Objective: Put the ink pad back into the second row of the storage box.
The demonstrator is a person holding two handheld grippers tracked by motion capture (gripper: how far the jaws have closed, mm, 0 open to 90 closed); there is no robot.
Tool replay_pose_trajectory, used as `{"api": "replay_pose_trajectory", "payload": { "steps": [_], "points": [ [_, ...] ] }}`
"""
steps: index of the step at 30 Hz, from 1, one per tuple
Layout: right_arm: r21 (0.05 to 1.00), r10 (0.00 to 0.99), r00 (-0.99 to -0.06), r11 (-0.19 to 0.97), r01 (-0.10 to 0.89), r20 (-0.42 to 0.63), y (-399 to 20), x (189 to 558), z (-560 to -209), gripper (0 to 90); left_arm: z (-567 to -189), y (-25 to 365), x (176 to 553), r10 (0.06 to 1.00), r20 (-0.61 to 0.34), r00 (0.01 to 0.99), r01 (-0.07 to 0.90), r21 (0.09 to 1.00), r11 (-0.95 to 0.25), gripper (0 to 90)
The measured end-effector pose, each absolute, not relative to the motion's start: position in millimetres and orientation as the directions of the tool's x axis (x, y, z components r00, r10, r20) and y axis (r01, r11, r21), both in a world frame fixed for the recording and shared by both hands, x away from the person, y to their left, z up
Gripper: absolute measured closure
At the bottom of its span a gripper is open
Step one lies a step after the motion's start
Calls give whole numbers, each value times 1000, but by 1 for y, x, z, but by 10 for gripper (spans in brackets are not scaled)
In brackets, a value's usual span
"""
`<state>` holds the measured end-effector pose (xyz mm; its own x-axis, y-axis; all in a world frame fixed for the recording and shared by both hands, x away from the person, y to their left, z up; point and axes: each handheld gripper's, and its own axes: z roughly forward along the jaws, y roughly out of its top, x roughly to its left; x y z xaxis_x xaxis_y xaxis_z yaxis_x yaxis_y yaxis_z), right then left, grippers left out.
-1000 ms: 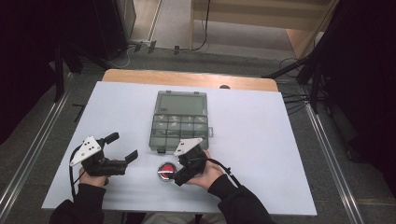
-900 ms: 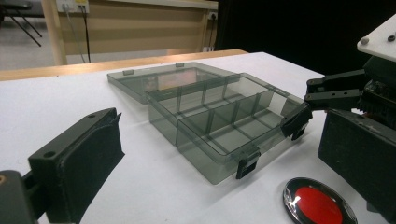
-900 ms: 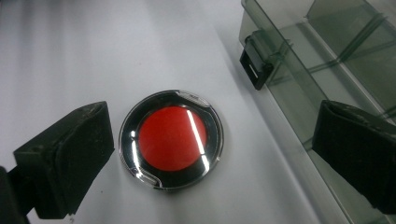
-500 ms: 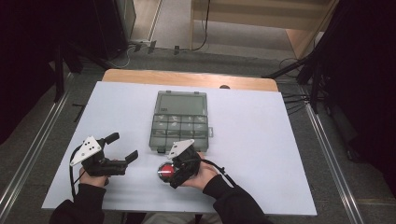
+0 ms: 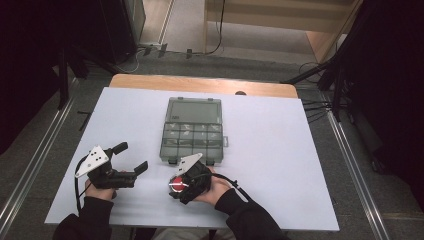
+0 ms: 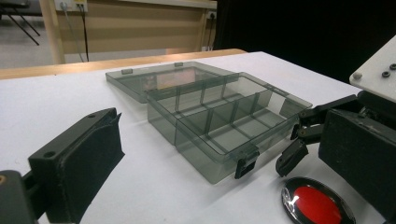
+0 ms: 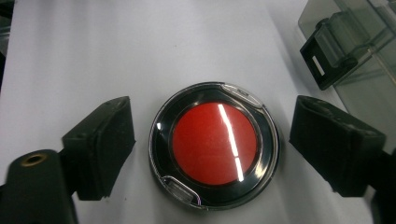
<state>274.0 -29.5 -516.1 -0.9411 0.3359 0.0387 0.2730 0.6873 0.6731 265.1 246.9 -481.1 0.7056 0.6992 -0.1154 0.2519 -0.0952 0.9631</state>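
Observation:
A round red disc (image 7: 215, 144) with a black rim, inside a clear shell, lies flat on the white table near its front edge (image 5: 175, 184). My right gripper (image 7: 215, 133) is open, with one jaw on each side of the disc and neither touching it; in the high view it (image 5: 181, 186) sits right over the disc. My left gripper (image 5: 131, 158) rests open on the table to the left, empty, and one of its pads (image 6: 86, 163) shows. The disc (image 6: 315, 205) also lies beside the right gripper's black body (image 6: 359, 158).
A smoky clear compartment box (image 5: 192, 150) stands open mid-table, its lid (image 5: 194, 111) laid back flat and its black latch (image 7: 327, 58) close to the right gripper. Its cells (image 6: 224, 126) look empty. The white table top (image 5: 280, 150) ends in a wooden strip at the back.
My right gripper has slid left and toward the front edge, so its open jaws now straddle the red disc. The left gripper and the box have stayed put.

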Motion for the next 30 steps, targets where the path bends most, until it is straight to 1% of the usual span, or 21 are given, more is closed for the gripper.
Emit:
{"api": "replay_pose_trajectory", "payload": {
  "steps": [2,3,4,5,7,12,17,30],
  "points": [
    [672,334,-942,689,270,36,-29,274,-517,176,-481,247,265,699,-116,706,252,963,-95,0],
    [666,339,-940,695,273,32,-29,273,-517,204,-481,247,265,699,-116,706,252,963,-95,0],
    [662,347,-938,702,265,7,-29,272,-517,251,-481,247,265,699,-116,706,252,963,-95,0],
    [662,347,-938,702,265,7,-29,272,-517,251,-481,247,265,699,-116,706,252,963,-95,0],
    [668,343,-939,698,258,5,-29,271,-517,302,-481,247,265,699,-116,706,252,963,-95,0],
    [665,348,-937,704,249,-17,-29,269,-515,306,-481,247,265,699,-114,706,250,963,-96,0],
    [684,351,-936,689,241,-24,-33,270,-509,307,-481,247,265,698,-116,707,252,963,-95,0],
    [727,416,-909,631,270,-23,-55,281,-489,307,-481,247,265,698,-119,707,253,963,-92,0]
  ]
}}
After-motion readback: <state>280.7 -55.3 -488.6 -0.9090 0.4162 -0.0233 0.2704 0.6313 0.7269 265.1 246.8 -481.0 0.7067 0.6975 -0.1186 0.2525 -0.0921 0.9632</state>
